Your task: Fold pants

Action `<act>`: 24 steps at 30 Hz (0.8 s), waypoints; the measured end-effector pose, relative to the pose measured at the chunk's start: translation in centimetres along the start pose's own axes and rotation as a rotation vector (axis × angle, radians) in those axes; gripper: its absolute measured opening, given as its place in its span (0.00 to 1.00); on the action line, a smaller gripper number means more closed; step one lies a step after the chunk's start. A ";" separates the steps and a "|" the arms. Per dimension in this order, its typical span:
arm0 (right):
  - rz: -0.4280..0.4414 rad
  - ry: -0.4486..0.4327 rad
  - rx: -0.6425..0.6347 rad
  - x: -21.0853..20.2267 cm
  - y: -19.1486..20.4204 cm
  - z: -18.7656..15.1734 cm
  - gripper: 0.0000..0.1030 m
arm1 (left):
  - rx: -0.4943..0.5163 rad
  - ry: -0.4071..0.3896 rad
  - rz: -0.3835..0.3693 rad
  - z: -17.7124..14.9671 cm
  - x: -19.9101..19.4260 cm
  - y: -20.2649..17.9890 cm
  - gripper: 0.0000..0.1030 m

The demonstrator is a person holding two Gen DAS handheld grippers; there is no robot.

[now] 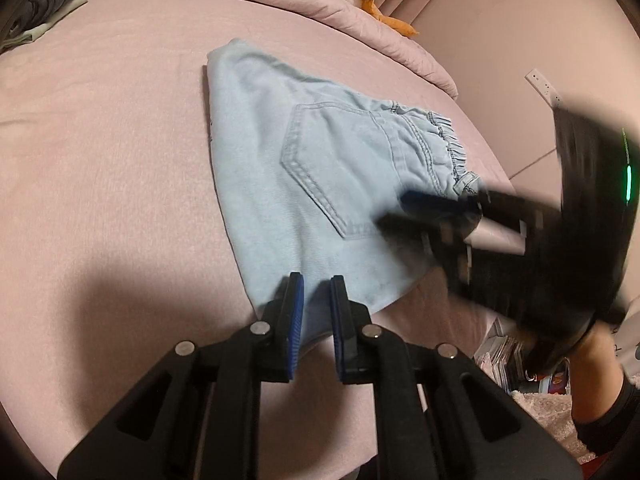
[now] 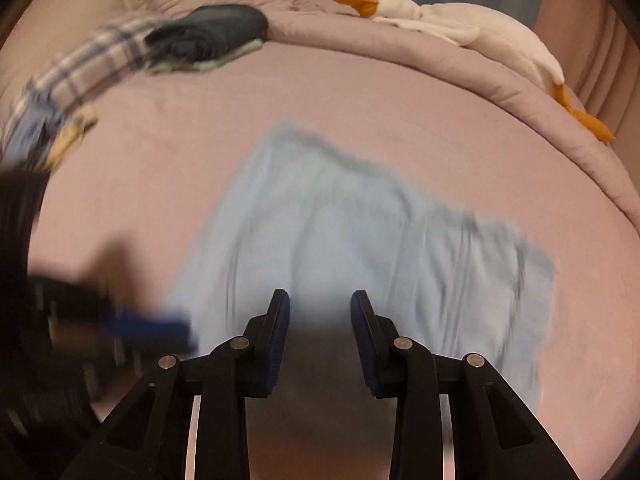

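Note:
Light blue denim pants [image 1: 312, 168] lie folded on the pink bed, back pocket up, with the elastic waistband to the right. My left gripper [image 1: 317, 284] is shut on the pants' near corner, with cloth between its blue pads. It also shows as a blur at the left of the right wrist view [image 2: 152, 328]. My right gripper [image 2: 320, 300] hovers over the pants [image 2: 360, 232], jaws apart and nothing gripped. From the left wrist view the right gripper [image 1: 394, 210] is a blurred shape near the pocket and waistband.
A pink sheet [image 1: 100, 140] covers the bed, with a rolled quilt [image 2: 480, 76] along the far side and a white goose plush [image 2: 460, 24] on it. Folded dark clothes [image 2: 212, 32] and plaid cloth [image 2: 92, 64] lie far left. The bed's edge [image 1: 492, 160] drops off on the right.

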State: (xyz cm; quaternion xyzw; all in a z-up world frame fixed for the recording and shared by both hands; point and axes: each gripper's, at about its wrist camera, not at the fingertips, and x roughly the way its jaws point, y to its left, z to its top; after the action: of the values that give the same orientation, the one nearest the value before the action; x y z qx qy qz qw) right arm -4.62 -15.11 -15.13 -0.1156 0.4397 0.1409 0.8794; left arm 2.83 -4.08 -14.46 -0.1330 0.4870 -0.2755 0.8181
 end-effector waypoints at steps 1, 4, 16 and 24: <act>-0.011 0.004 -0.002 -0.2 -0.1 -1.8 0.34 | -0.002 0.002 0.001 0.2 0.0 -0.1 0.12; 0.022 -0.040 0.052 -1.4 -0.6 -3.5 0.34 | -0.004 0.006 0.024 0.5 -0.1 -0.3 0.12; -0.142 -0.053 0.224 -3.7 -7.0 -3.6 0.34 | 0.084 0.011 0.163 0.4 0.2 -2.3 0.18; -0.131 -0.075 0.235 -2.5 -6.6 -4.1 0.39 | 0.133 0.006 0.213 0.7 0.5 -3.4 0.27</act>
State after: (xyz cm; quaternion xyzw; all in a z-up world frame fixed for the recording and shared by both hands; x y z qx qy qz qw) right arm -6.79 -23.03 -14.98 -0.0349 0.4114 0.0347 0.9101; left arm 2.48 -7.15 -12.82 -0.0252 0.4815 -0.2188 0.8483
